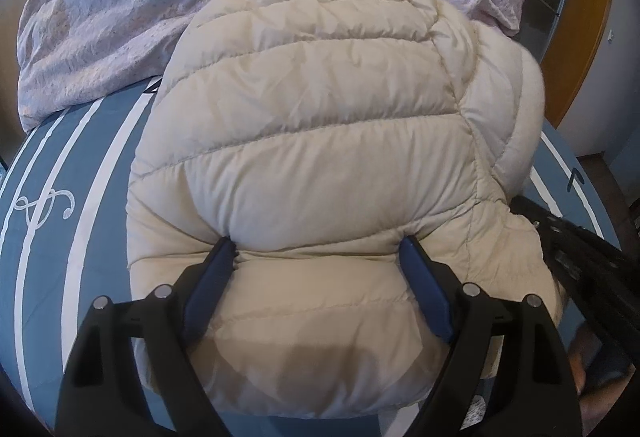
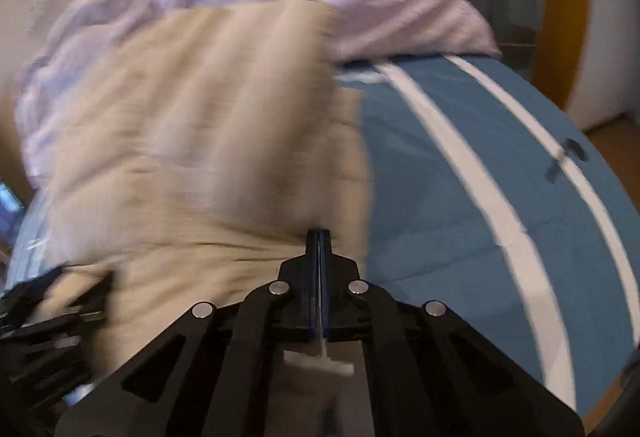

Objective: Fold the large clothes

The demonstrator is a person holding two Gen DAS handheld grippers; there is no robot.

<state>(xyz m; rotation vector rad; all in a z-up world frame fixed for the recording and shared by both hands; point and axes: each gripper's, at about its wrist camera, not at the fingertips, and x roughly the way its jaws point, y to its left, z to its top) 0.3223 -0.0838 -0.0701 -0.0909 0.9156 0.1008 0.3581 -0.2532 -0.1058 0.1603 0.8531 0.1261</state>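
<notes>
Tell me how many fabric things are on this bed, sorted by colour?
Cream: 1, the puffer jacket
Lilac: 1, the rumpled duvet
Blue with white stripes: 1, the bedsheet
Total: 3

The left gripper [image 1: 318, 243] is matte black plastic, its two arms spreading in a V from a broad frame cut with long slots. Each finger carries a dark blue pad [image 1: 216, 269] on its inner face. Four round silver pivot pins [image 1: 162, 291] sit along the linkage, two on each side. The right gripper [image 2: 318, 237] is built alike: black slotted frame, blue-lined fingers, four silver pins [image 2: 279, 287], and a small pale block low on its middle line.
</notes>
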